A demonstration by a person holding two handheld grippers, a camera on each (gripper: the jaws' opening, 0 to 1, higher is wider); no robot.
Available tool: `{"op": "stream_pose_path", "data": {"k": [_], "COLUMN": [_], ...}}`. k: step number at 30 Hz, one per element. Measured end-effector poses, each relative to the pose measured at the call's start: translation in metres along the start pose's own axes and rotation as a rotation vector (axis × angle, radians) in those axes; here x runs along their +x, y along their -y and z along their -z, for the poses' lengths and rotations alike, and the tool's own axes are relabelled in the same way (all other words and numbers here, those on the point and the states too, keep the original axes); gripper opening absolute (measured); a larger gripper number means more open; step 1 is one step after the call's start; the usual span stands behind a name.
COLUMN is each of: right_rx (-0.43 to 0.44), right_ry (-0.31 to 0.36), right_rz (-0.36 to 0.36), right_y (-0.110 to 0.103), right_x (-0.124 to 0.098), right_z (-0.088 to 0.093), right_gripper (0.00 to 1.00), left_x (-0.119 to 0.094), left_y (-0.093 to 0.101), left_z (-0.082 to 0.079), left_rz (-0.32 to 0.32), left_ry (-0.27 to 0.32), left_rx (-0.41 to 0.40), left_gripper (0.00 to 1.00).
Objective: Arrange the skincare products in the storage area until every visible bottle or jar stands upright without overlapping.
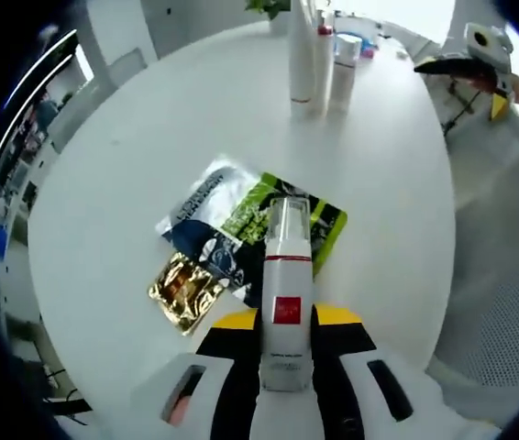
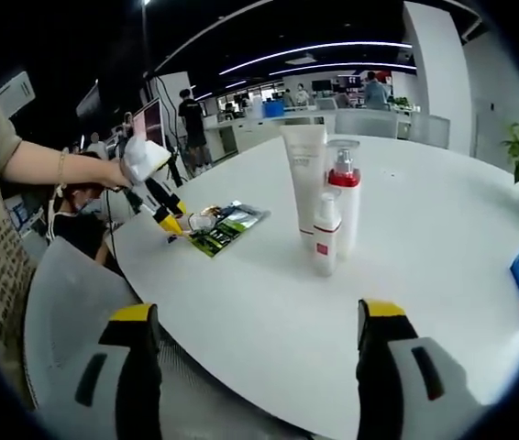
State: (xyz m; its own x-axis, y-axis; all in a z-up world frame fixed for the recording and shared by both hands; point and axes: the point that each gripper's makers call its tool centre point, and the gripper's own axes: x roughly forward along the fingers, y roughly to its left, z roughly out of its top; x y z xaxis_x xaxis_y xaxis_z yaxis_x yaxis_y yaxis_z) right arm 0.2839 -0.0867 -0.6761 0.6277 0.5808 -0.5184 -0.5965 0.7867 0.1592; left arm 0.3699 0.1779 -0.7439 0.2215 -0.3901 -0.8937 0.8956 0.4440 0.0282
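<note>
In the left gripper view, the left gripper [image 1: 286, 353] has its jaws closed on a white bottle [image 1: 286, 302] with a red label and a clear cap. The bottle sits low in the centre of the frame, its long axis running straight up the picture, in line with the jaws, cap pointing away from the camera. Behind it, in mid-frame, flat sachets [image 1: 241, 234] lie overlapping on the white table [image 1: 131, 183]: a gold one, a dark blue one, a green one. The cap reaches over them in the picture; whether bottle and sachets touch I cannot tell.

At the top of that frame, right of centre, stands the upright group [image 1: 319, 55]: a tall tube and bottles close together. That is well beyond the cap, up and a little right along the bottle's axis, so the move, as I judge it, is to carry the bottle forward and stand it beside the group.

In the right gripper view, the right gripper [image 2: 259, 348] has its jaws wide apart and holds nothing. The tube [image 2: 305, 174], a pump bottle [image 2: 344, 192] with a red collar and a small bottle [image 2: 325, 234] stand mid-frame, above the jaws. The right gripper looks nearer to the group, but the left has the bottle. At left of that frame, a hand [image 2: 117, 171] holds the left gripper above the sachets.
</note>
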Motion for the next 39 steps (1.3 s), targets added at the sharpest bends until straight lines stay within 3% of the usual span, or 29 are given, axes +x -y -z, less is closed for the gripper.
{"op": "stream_pose_path", "data": {"k": [10, 25, 31, 39], "right_rx": [0.053, 0.118, 0.121, 0.209], "right_ry": [0.057, 0.161, 0.172, 0.240], "right_rz": [-0.026, -0.164, -0.185, -0.240], "right_y": [-0.004, -0.047, -0.054, -0.066], "right_x": [-0.002, 0.013, 0.018, 0.020], "right_z": [-0.011, -0.043, -0.050, -0.068], "right_gripper": [0.89, 0.86, 0.84, 0.81], "left_x": [-0.015, -0.040, -0.053, -0.064], "left_y": [0.023, 0.065, 0.079, 0.092], "left_z": [-0.018, -0.049, -0.066, -0.083], "left_rz": [-0.014, -0.085, -0.120, -0.148], "left_ry": [0.115, 0.279, 0.351, 0.444], "left_rx": [-0.080, -0.159, -0.183, -0.231], "left_gripper": [0.17, 0.17, 0.16, 0.16]}}
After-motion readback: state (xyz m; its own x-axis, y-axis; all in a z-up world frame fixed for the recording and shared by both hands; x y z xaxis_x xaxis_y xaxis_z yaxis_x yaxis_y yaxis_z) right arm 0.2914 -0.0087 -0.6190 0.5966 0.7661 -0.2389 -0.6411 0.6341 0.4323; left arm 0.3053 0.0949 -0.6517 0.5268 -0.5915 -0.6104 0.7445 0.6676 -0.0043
